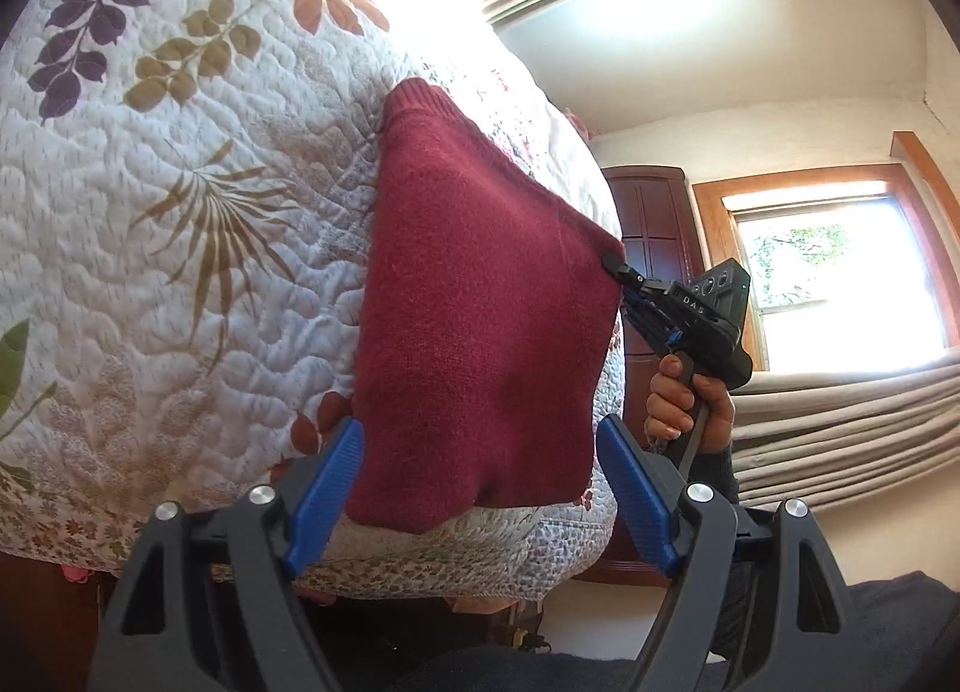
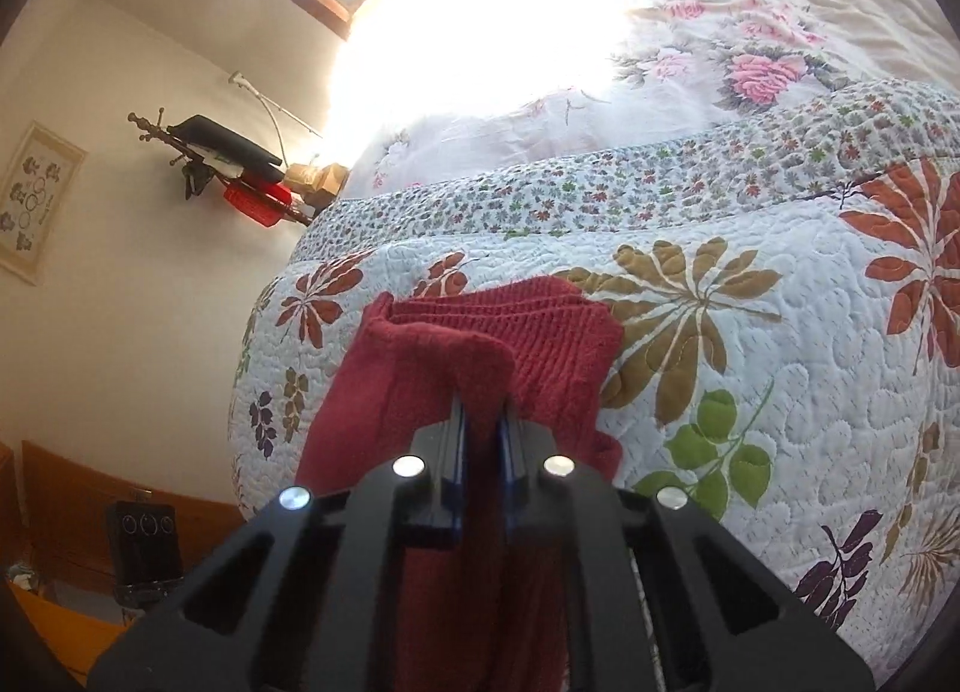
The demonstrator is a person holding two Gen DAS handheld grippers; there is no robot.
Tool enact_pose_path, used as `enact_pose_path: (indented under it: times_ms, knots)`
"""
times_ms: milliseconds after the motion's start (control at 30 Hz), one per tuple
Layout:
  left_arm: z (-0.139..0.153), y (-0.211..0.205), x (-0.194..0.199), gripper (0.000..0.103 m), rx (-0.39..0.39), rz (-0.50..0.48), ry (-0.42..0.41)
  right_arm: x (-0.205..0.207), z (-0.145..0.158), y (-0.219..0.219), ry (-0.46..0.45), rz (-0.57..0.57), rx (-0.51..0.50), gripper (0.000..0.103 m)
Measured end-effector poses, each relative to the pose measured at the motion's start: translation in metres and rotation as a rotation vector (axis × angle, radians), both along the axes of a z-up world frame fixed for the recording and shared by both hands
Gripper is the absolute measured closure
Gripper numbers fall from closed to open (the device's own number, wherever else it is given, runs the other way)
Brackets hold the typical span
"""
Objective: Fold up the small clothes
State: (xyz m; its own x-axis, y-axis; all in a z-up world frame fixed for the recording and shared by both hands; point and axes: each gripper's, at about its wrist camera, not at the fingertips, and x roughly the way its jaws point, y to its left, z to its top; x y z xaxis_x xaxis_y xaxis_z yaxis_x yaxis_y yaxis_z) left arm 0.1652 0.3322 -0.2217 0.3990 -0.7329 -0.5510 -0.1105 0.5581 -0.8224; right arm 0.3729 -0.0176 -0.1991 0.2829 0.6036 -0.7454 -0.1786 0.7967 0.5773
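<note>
Lying on the bed's quilt (image 1: 180, 164), the sweater (image 1: 480, 308) is a dark red knit, folded into a rough rectangle near the bed's edge.

Left gripper (image 1: 480, 488): blue pads spread wide, one on each side of the sweater's near end. Cloth sits between the fingers; whether they touch it, cannot tell. Nothing pinched.

Right gripper (image 2: 480, 422): fingers pressed together on a raised fold of sweater (image 2: 456, 362), the cloth humped up over the tips. In the left wrist view the same gripper (image 1: 615, 261) bites the sweater's right-hand corner from the side, held by a hand (image 1: 690, 404) around the grip.

Ribbed hem (image 2: 540, 320) lies beyond the pinched fold in the right wrist view, flat on the quilt. More red cloth hangs below the right gripper's body.

Quilt: white, leaf prints in rust, olive, purple, green. A rose-print cover (image 2: 750, 50) lies farther up the bed. Window (image 1: 834, 278) and curtain (image 1: 840, 422) beyond the bed; strong glare on the bedding.
</note>
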Motion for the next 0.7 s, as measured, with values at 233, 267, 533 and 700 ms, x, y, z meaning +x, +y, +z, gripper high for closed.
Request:
enact_pose_path:
  times_ms: [233, 267, 533, 700]
  knots:
    - [0.033, -0.010, 0.040, 0.023, -0.027, -0.042, -0.114, 0.000, -0.015, 0.000, 0.023, -0.004, -0.001, 0.079]
    - [0.038, -0.012, 0.051, 0.023, -0.035, -0.054, -0.139, -0.007, -0.001, -0.003, -0.003, -0.011, -0.001, 0.072]
    - [-0.014, -0.052, 0.130, 0.024, -0.016, -0.271, -0.110, -0.082, 0.013, 0.039, 0.023, 0.210, -0.004, 0.078]
    - [-0.040, -0.065, 0.135, 0.024, -0.021, -0.279, -0.110, -0.076, -0.025, 0.024, 0.097, 0.138, -0.115, 0.102]
